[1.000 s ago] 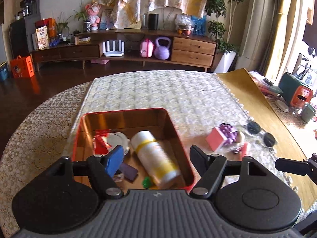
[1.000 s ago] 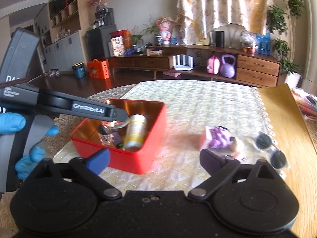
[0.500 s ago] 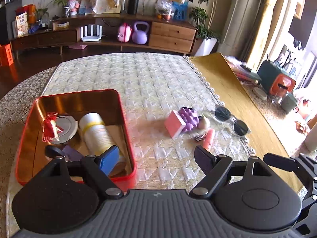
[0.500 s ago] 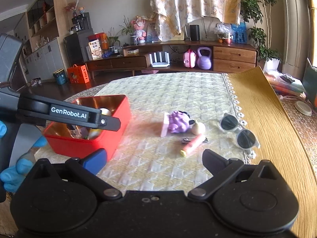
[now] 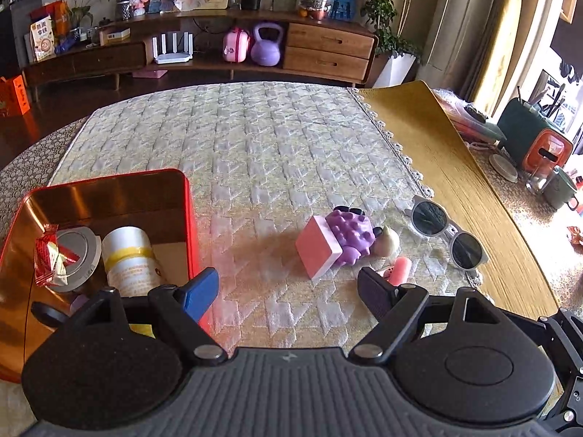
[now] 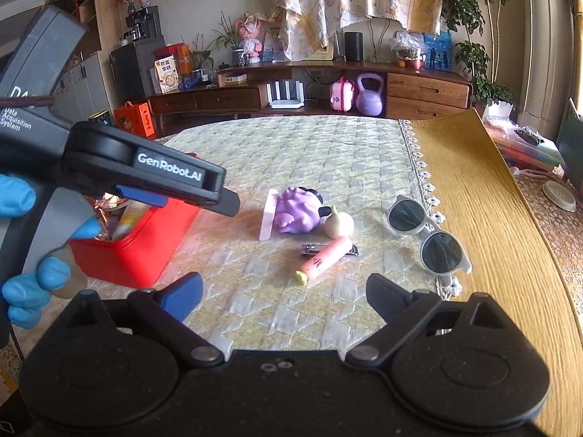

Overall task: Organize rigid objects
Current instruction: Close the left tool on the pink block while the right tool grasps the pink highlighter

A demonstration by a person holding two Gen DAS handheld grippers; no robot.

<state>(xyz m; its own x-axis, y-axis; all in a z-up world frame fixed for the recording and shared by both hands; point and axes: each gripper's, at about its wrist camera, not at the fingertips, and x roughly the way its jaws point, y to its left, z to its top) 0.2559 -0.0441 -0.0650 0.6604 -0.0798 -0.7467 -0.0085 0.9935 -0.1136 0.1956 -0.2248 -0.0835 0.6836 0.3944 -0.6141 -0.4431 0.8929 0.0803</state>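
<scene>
A red tin box (image 5: 187, 218) (image 6: 145, 251) sits at the table's left and holds a white bottle with a yellow band (image 5: 131, 258), a round metal lid (image 5: 78, 251), a red wrapper and other small items. On the cloth to its right lie a pink block (image 5: 319, 251) (image 6: 269, 215), a purple knobbly toy (image 5: 351, 235) (image 6: 297, 211), a small cream ball (image 6: 339, 224), a pink tube (image 6: 324, 260), nail clippers (image 6: 309, 250) and white sunglasses (image 5: 446, 235) (image 6: 424, 235). My left gripper (image 5: 288, 289) (image 6: 229, 202) is open and empty beside the box. My right gripper (image 6: 284, 293) is open and empty, near the tube.
A quilted cloth (image 5: 255, 153) covers the table, with a yellow mat (image 5: 455, 182) along its right side. Beyond the mat stand a green and orange appliance (image 5: 535, 138) and a mug (image 5: 557, 189). A wooden sideboard (image 5: 218, 47) stands across the room.
Both grippers have swung right, away from the red box and toward the loose items on the cloth. The objects have not moved. Both stay open.
</scene>
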